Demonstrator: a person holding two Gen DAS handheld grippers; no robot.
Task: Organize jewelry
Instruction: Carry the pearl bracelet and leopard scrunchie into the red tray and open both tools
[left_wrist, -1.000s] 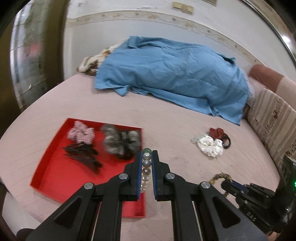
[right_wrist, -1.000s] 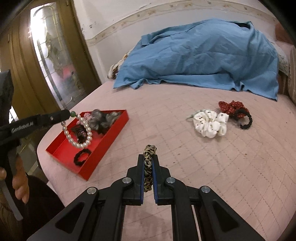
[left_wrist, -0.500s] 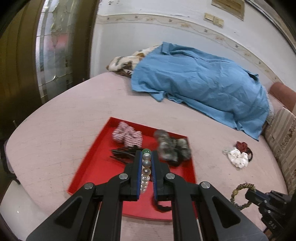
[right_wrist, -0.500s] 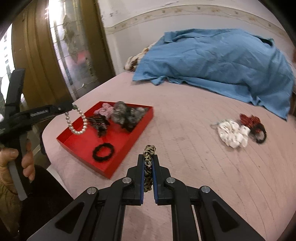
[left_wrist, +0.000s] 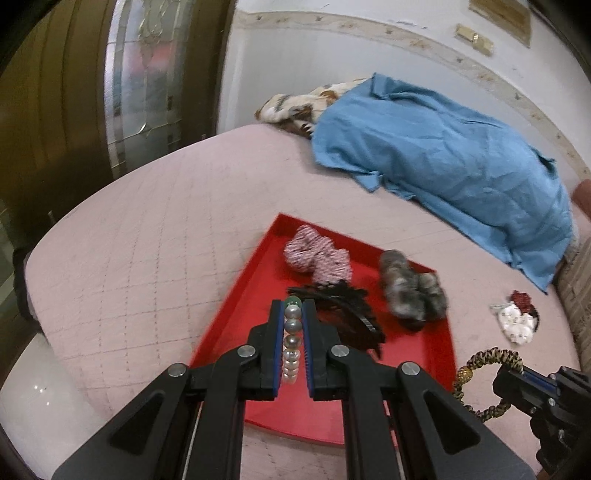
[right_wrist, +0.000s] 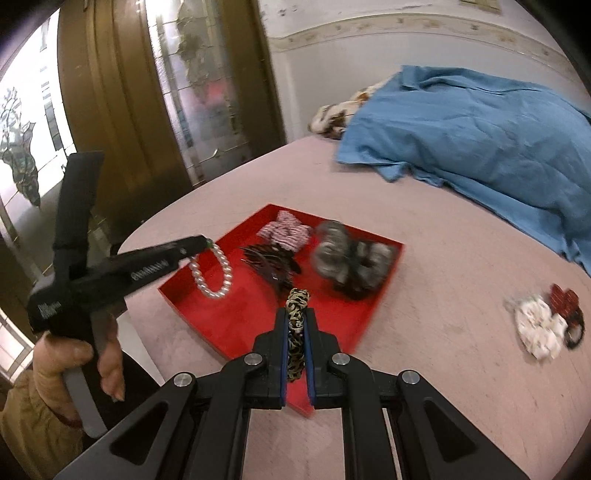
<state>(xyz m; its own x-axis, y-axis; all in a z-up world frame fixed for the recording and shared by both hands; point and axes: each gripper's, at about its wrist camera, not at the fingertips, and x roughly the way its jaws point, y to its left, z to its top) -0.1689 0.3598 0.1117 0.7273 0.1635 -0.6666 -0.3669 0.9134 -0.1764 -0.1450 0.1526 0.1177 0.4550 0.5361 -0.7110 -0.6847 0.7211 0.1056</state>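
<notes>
A red tray (left_wrist: 236, 295) lies on the pink bedspread. It holds a red-and-white scrunchie (left_wrist: 317, 254), a black hair claw (left_wrist: 343, 306) and a grey furry scrunchie (left_wrist: 410, 288). My left gripper (left_wrist: 293, 306) hangs over the tray's near left part, shut on a pearl bracelet (left_wrist: 291, 343); in the right wrist view the pearl bracelet (right_wrist: 218, 273) dangles from its tip above the tray (right_wrist: 240, 314). My right gripper (right_wrist: 296, 314) is shut on a leopard-print braided bracelet (right_wrist: 298, 301) just above the tray's near right edge. Farther right on the bed lie a white scrunchie (right_wrist: 537, 328) and a red scrunchie (right_wrist: 563, 299).
A blue sheet (left_wrist: 443, 155) covers a heap at the back of the bed. A wooden door with patterned glass (right_wrist: 166, 92) stands to the left, past the bed's rounded edge. A person's hand (right_wrist: 74, 354) grips the left tool's handle. A striped cushion (left_wrist: 576, 295) borders the right.
Both grippers have swung left with their bracelets: the left from the tray's right edge to over its left part, the right from open bedspread to the tray's near edge.
</notes>
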